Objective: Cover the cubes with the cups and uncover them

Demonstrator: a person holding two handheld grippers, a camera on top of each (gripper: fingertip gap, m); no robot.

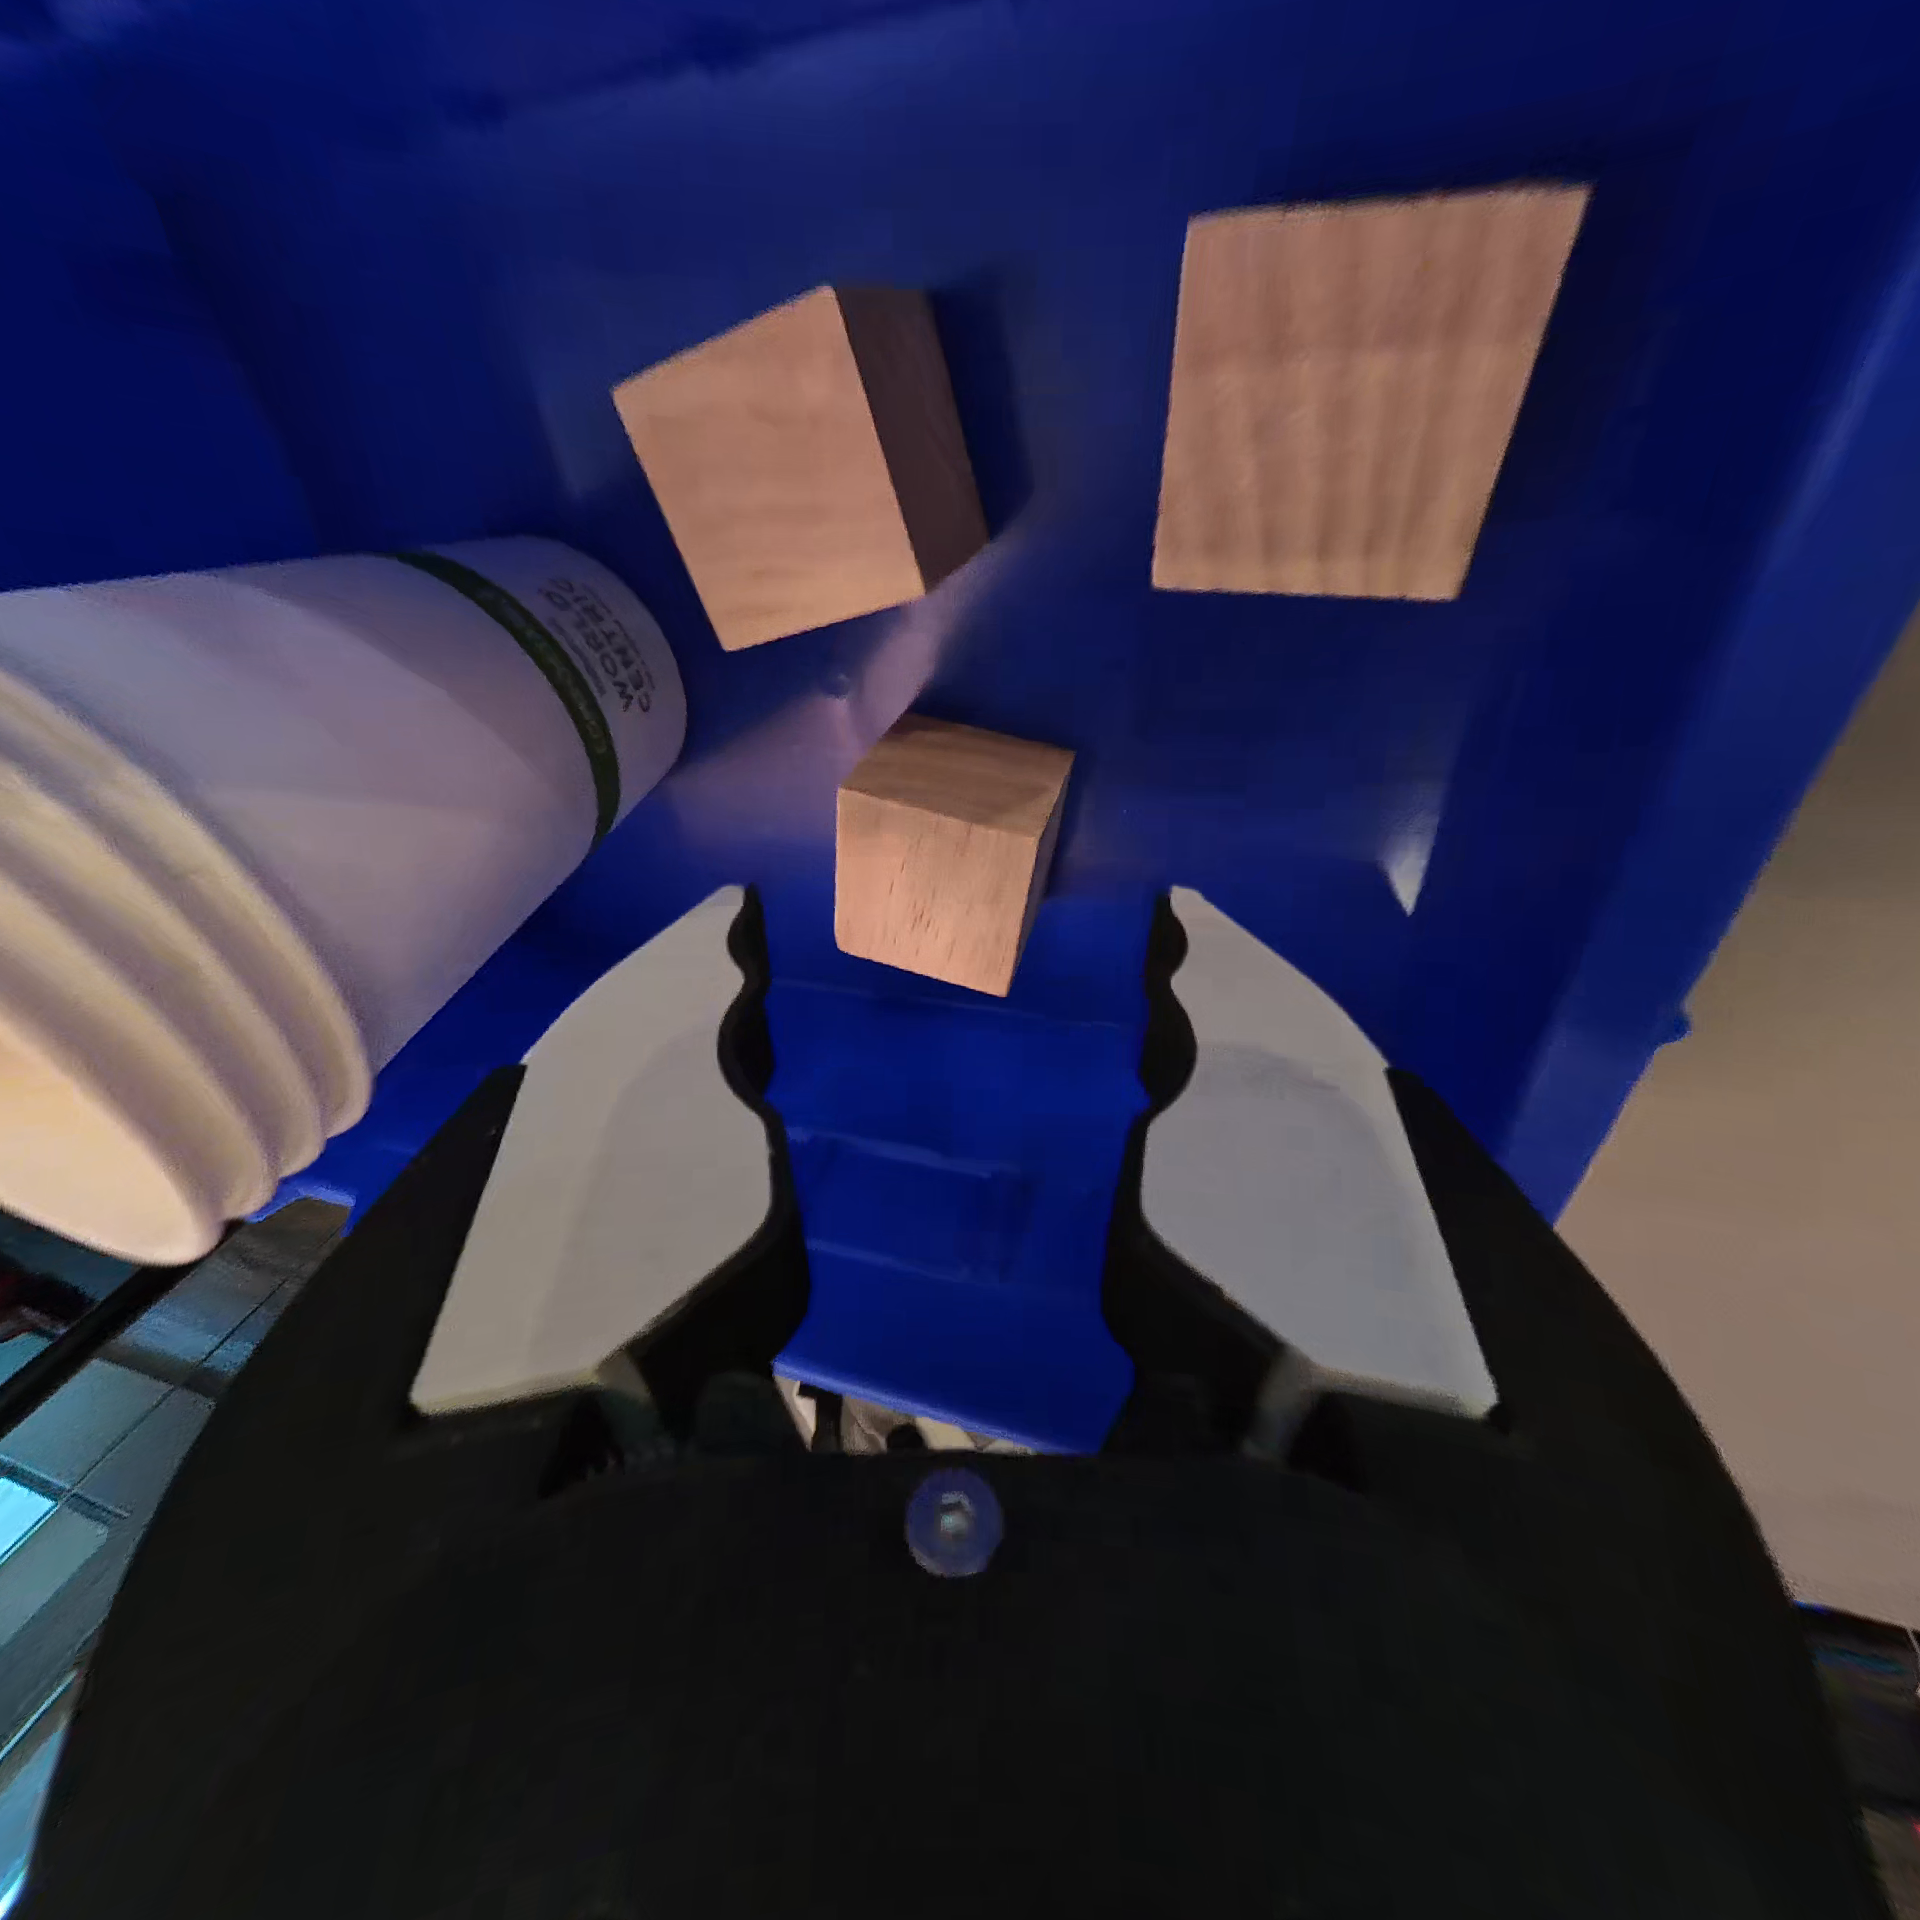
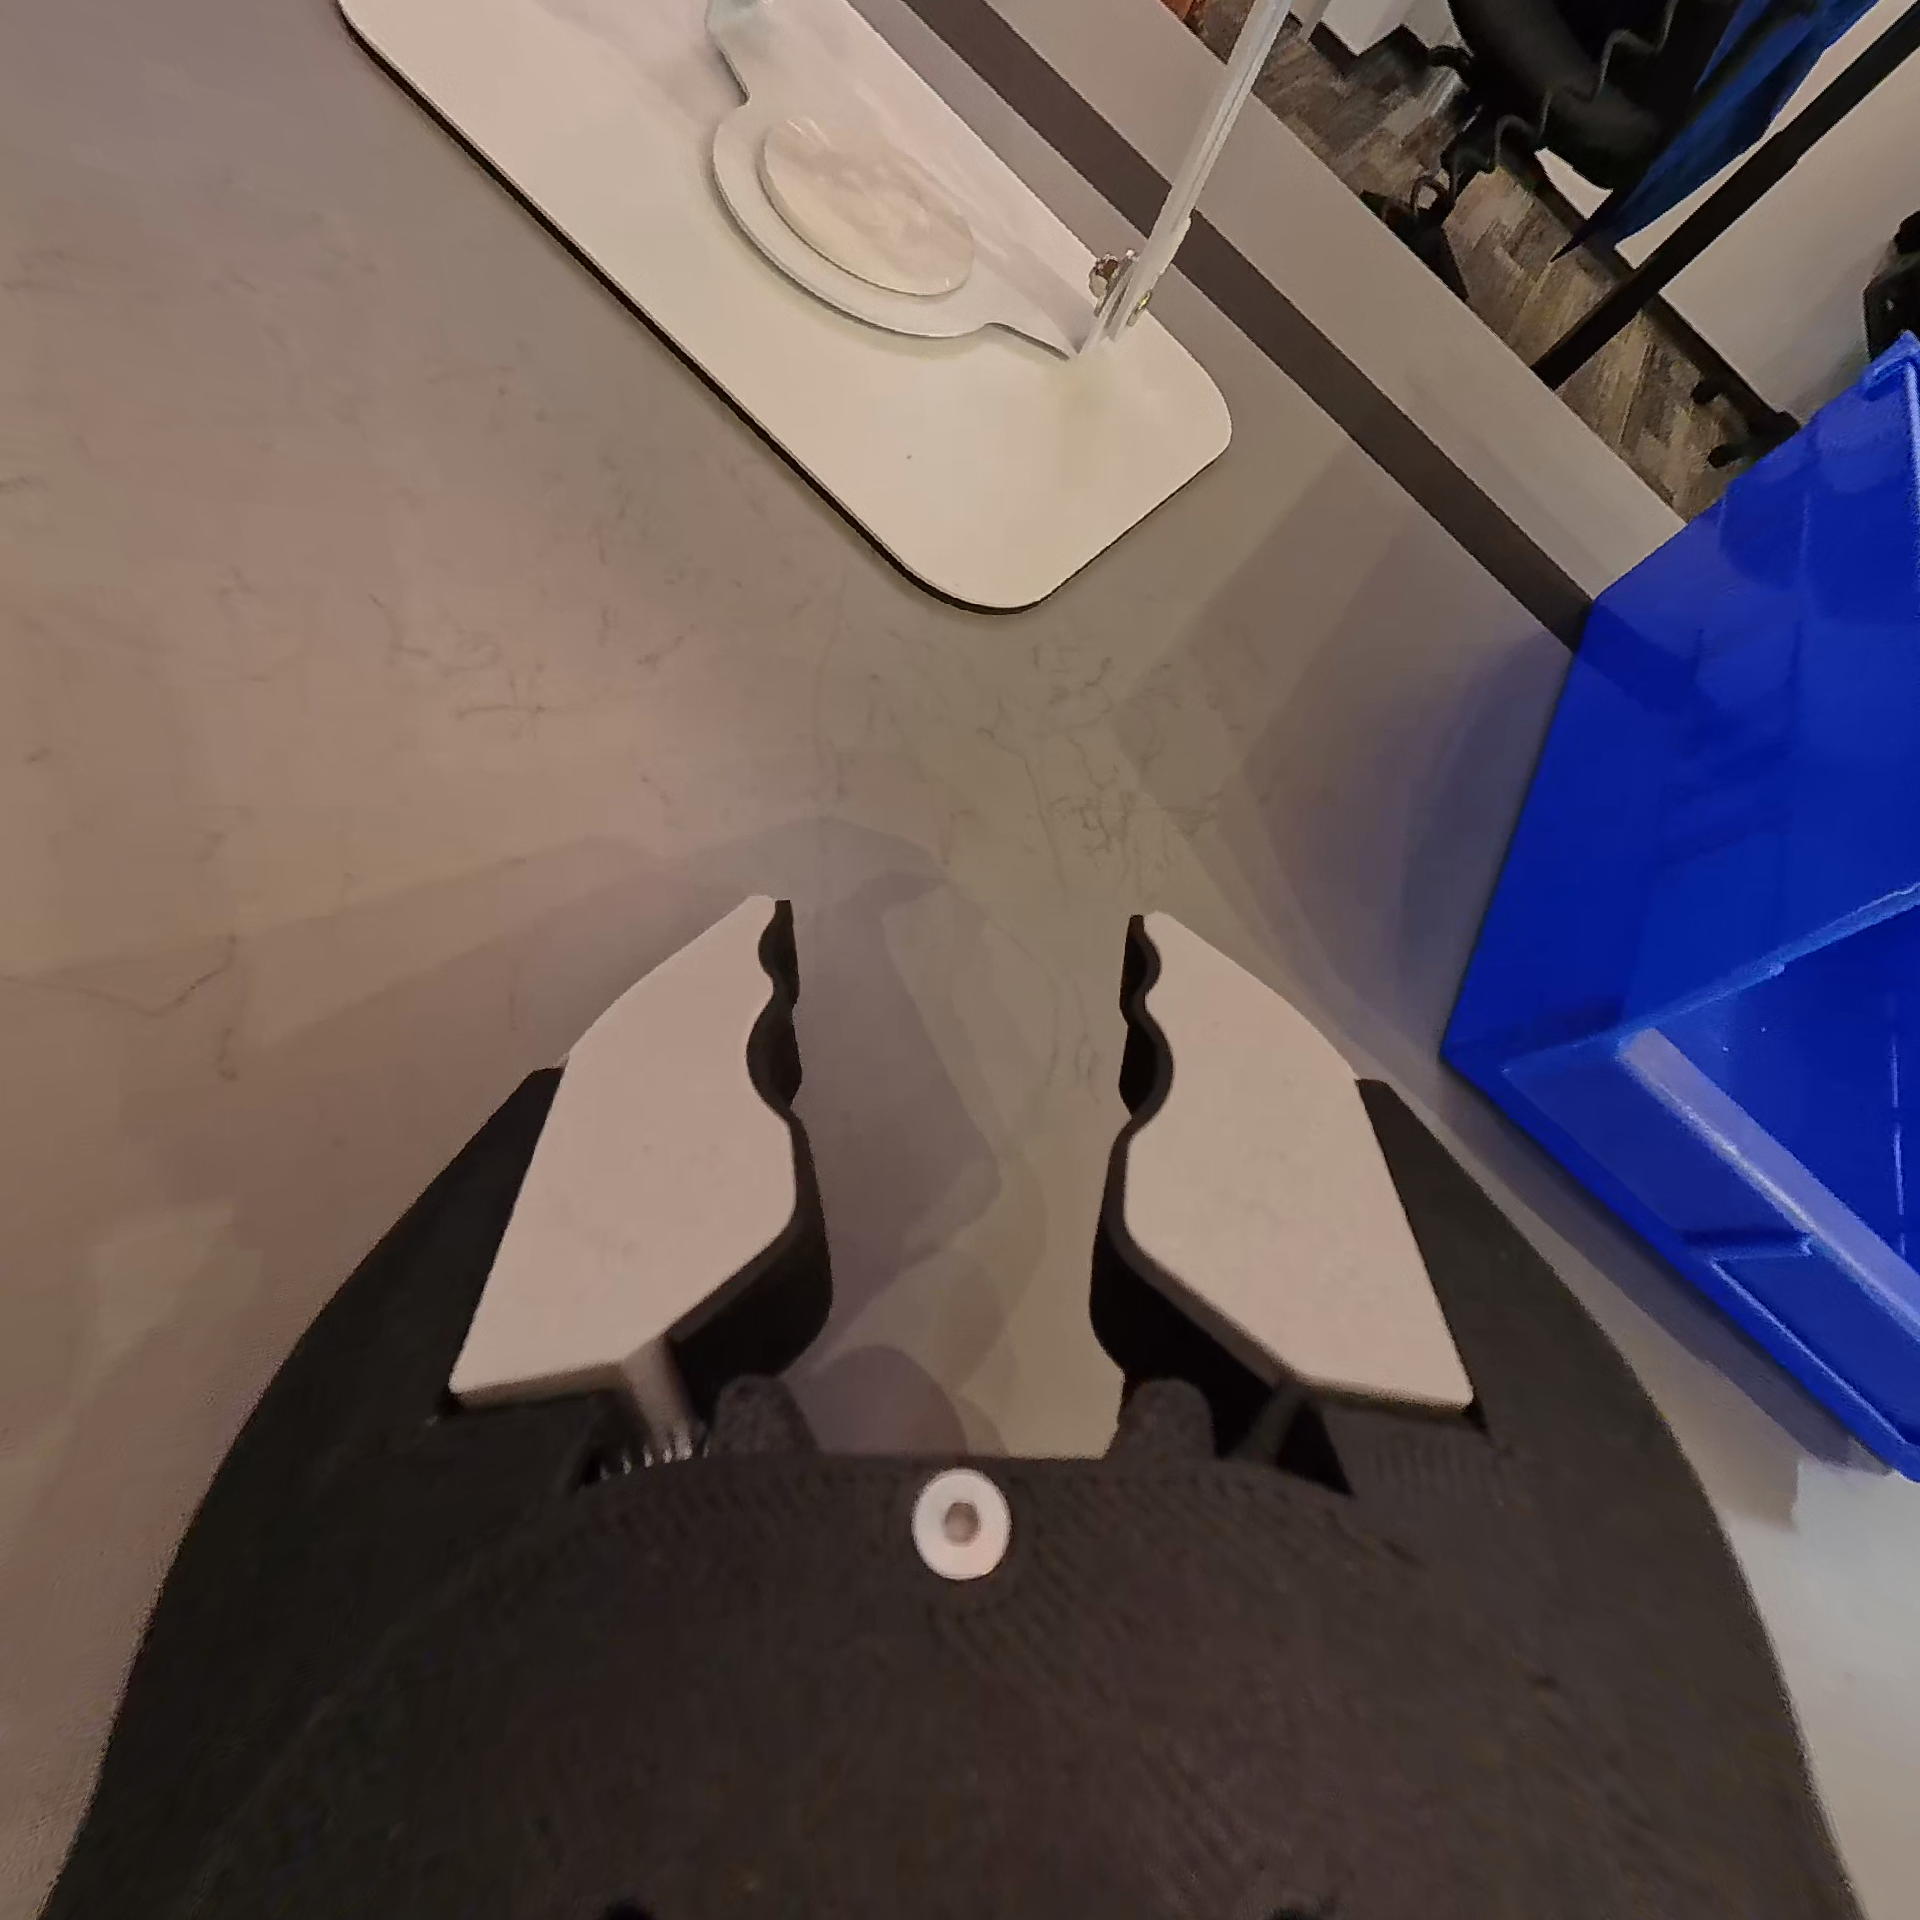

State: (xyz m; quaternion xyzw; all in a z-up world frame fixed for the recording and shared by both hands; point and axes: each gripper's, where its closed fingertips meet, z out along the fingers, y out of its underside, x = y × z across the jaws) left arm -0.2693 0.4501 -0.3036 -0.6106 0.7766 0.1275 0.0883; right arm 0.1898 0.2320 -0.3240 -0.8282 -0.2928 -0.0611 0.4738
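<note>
In the left wrist view, the blue plastic bin (image 1: 1351,935) fills most of the picture, and its smooth floor carries all the task things. At the far left a white paper cup (image 1: 312,810) lies on its side. Its body is a smooth cone with a thin dark green band near the base, and near the mouth it has several raised rings. The open mouth points toward the camera and to the left, and the base points toward the cubes.

Just right of the cup base sits the middle wooden cube (image 1: 790,468), pale, with fine grain and sharp edges, turned at an angle. Below it, closest to the claw, is the small wooden cube (image 1: 945,862), also turned a little. At the right is the large wooden block (image 1: 1351,395), somewhat blurred, with straight grain lines. The 3 wooden pieces stand apart from each other and none of them is covered.

The left gripper (image 1: 956,925) is released: its 2 grey, flat plates with wavy black inner edges stand apart, with only the bin floor between them, and the small cube just beyond the tips.

In the right wrist view, the right gripper (image 2: 956,925) is also released and empty, over a grey matte table (image 2: 364,675). A flat white lamp base (image 2: 883,416) with rounded corners lies beyond it. At the right edge stands a blue bin (image 2: 1714,935).
</note>
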